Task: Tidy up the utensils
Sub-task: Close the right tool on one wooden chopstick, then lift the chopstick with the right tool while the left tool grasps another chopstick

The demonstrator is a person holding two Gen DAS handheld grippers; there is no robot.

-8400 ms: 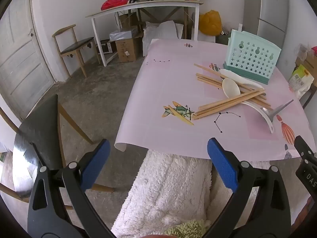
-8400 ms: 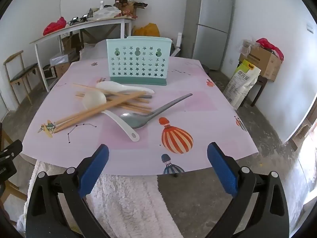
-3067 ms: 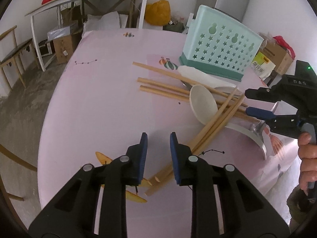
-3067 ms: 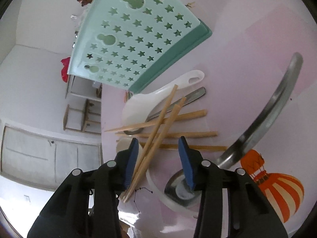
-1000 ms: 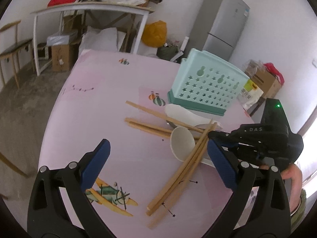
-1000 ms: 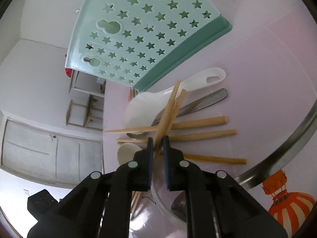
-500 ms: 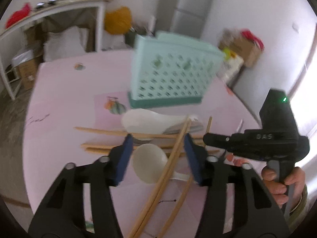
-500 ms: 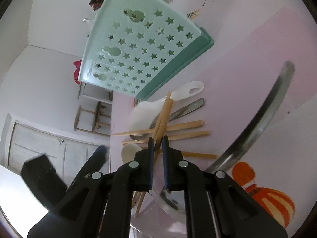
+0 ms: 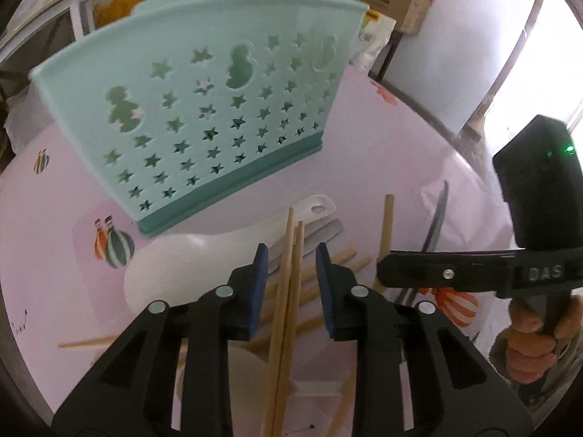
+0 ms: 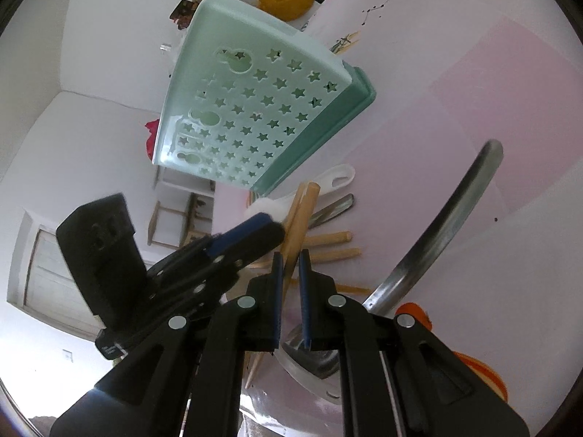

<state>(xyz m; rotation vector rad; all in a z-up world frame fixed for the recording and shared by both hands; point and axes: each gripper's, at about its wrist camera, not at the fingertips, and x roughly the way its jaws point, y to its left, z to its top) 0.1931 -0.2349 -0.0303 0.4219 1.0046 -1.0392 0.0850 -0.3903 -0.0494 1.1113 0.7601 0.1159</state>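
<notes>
Left wrist view: the left claw [image 9: 291,273] has its blue pads apart, one on each side of a pair of wooden chopsticks [image 9: 288,291]. The pair runs lengthwise through the gap, tips pointing toward the mint-green utensil holder [image 9: 204,109]; neither pad is seen touching the wood. The holder stands upright on the pink surface [image 9: 400,153], just beyond the pile. A white rice paddle [image 9: 204,258] lies between the holder's base and the claw, its holed handle end lying just beside the chopstick tips. More chopsticks [image 9: 346,258] lie crosswise under the pair. At the right, the right claw [image 9: 380,276] enters from the side, with a single chopstick [image 9: 386,229] standing out past its tip; whether it grips that stick cannot be told from here.

Right wrist view: the right claw [image 10: 289,287] is clamped on the chopsticks [image 10: 300,215] — the pads are nearly together with the wood between them. The sticks extend forward from the pads toward the holder [image 10: 255,116], ending beside the paddle handle [image 10: 339,176]. The left claw [image 10: 247,235] sits just left of the sticks. A metal ladle [image 10: 444,225] lies to the right, its handle reaching toward the surface's far side.
</notes>
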